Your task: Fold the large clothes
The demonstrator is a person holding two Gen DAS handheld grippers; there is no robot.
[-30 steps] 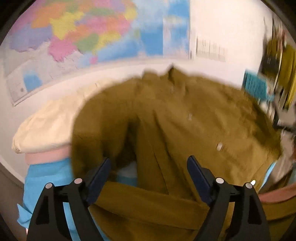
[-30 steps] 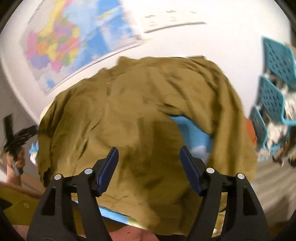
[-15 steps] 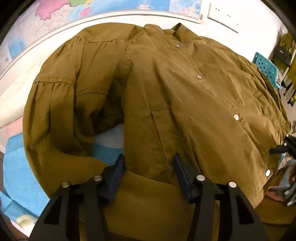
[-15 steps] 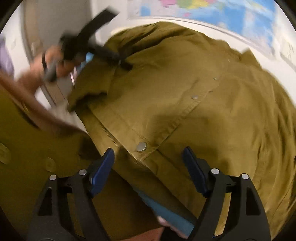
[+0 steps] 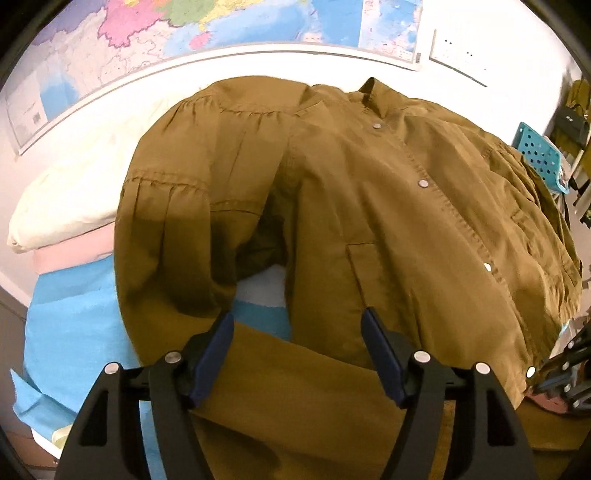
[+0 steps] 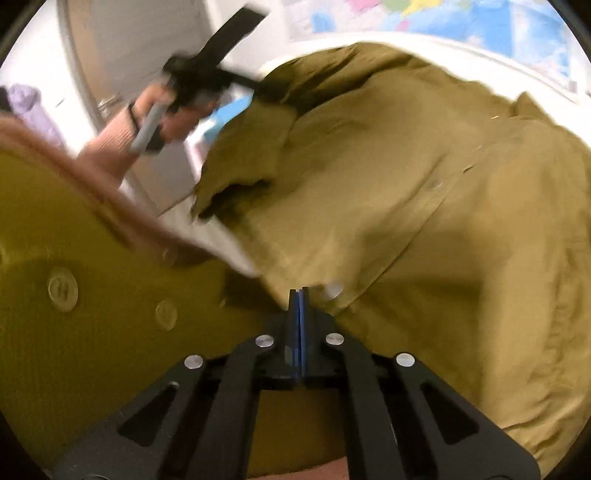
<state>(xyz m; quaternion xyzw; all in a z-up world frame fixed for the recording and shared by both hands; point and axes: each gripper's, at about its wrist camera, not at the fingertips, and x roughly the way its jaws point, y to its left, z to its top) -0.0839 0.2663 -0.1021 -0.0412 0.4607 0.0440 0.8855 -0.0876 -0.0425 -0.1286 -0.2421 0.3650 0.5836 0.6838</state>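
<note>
Right claw: jaws pressed together at the jacket hem beside a snap; whether cloth is pinched is unclear.
Left claw: jaws wide apart, holding nothing, above the near sleeve.
Jacket: spread front-up across the bed, collar toward the wall edge.
Technique: pinch deeply, lift evenly.
Fabric: olive cotton, matte, gathered sleeves, metal snaps.

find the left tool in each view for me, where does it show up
Left wrist view: the left tool fills the bottom centre, open over the brown jacket.
Right wrist view: the left tool shows at upper left, blurred, gripped in the person's hand, its tip at the jacket's edge.
Shared landmark: the wall map, along the top in the left view and at top right in the right view.
</note>
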